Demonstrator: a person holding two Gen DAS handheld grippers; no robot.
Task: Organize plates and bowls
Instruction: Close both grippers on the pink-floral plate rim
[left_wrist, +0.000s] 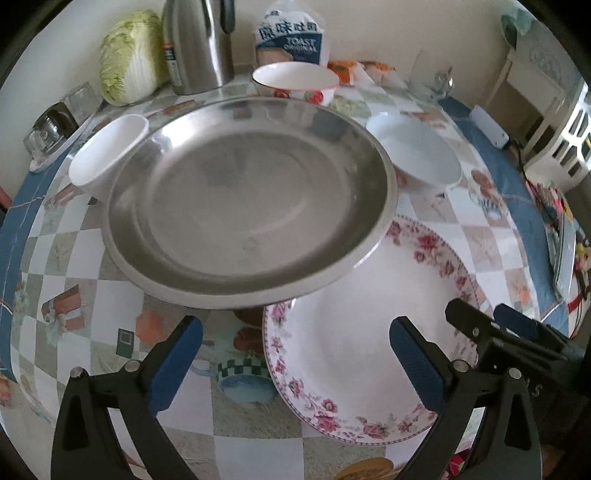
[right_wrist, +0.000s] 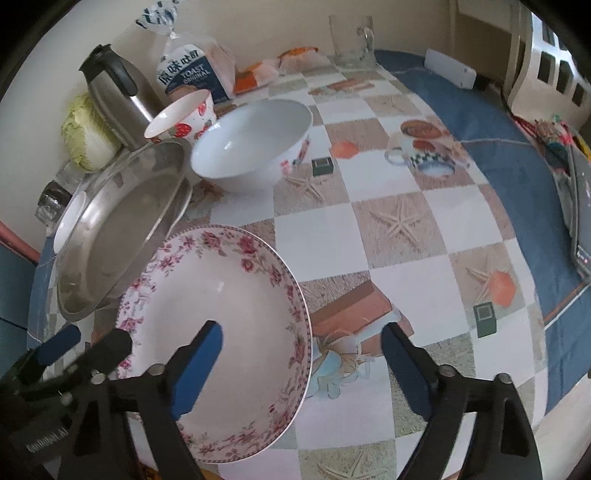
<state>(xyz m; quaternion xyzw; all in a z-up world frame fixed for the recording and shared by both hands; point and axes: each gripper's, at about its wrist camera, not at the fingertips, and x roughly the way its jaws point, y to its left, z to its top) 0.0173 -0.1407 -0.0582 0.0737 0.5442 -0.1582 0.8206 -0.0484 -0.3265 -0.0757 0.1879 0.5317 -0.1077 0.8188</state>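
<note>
The floral plate (right_wrist: 221, 314) lies on the table's near edge, its rim tucked under the steel pan (left_wrist: 247, 199); glazed, stiff and breakable, it looks best pinched at the rim. The right gripper (right_wrist: 301, 363) straddles that rim, jaws wide, gripping nothing; the left gripper (left_wrist: 295, 354) gapes empty too.
</note>
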